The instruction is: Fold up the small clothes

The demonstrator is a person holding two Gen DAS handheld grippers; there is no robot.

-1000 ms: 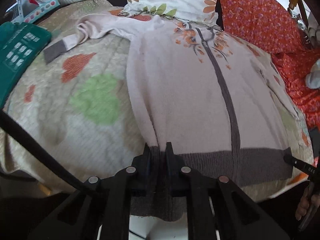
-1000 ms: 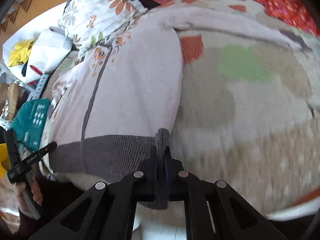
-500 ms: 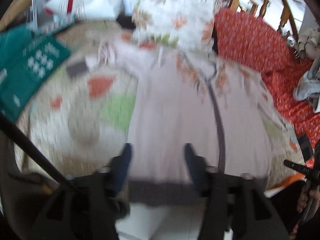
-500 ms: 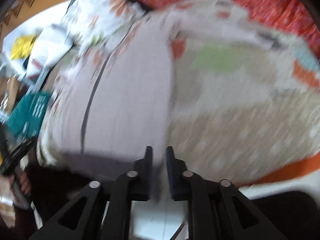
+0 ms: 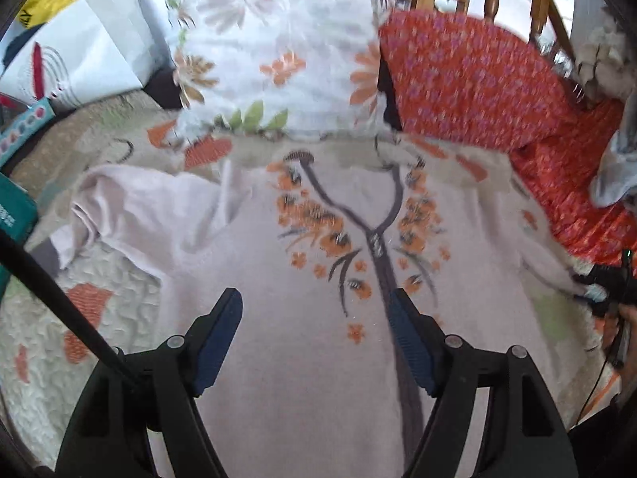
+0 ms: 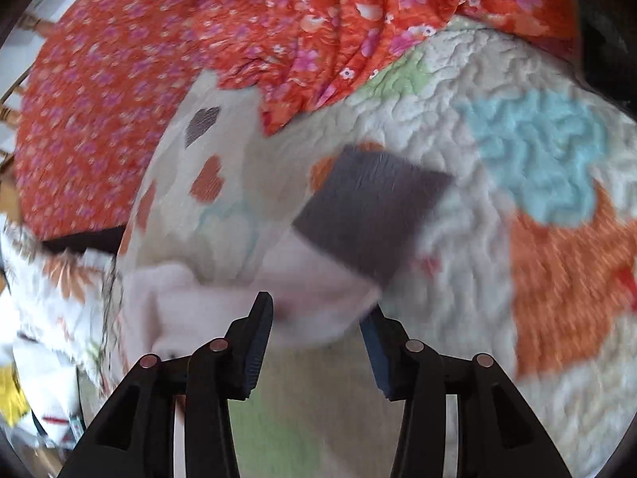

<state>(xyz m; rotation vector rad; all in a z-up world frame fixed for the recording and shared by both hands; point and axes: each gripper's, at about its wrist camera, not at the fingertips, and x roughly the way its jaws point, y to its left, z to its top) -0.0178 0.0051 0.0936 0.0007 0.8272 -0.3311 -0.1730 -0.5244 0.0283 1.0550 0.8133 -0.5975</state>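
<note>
Left wrist view, left to right. White bag [image 5: 79, 51] with red markings, at the far left edge beside a yellow item. Quilt [image 5: 115, 279], cream with orange and green patches, covers the bed and bears the rest. Cardigan [image 5: 302, 342], pale pink knit with a grey centre band and orange flower embroidery at the chest, lies flat and face up on the quilt, neckline toward the pillows. Its left sleeve [image 5: 131, 215] is bunched and folded over on the quilt, the grey cuff showing at the sleeve's end. Left gripper [image 5: 316, 310] is above the cardigan's body, jaws wide apart, holding nothing. White floral pillow [image 5: 274, 51] stands beyond the neckline. Red floral pillow [image 5: 469, 79] is just beside it on the right, in front of wooden rails. Red floral cloth [image 5: 573, 183] spreads along the right side of the bed. A dark tool and part of a hand show at the right edge, near the cardigan's other sleeve; detail is too small to tell.

Right wrist view, left to right. Right gripper [image 6: 316, 318] has its jaws well apart, holding nothing; whether its fingers touch the fabric cannot be told. Right sleeve [image 6: 270, 283] runs between and just beyond the fingertips. Grey cuff [image 6: 370, 211] lies on the quilt further out, blurred.
</note>
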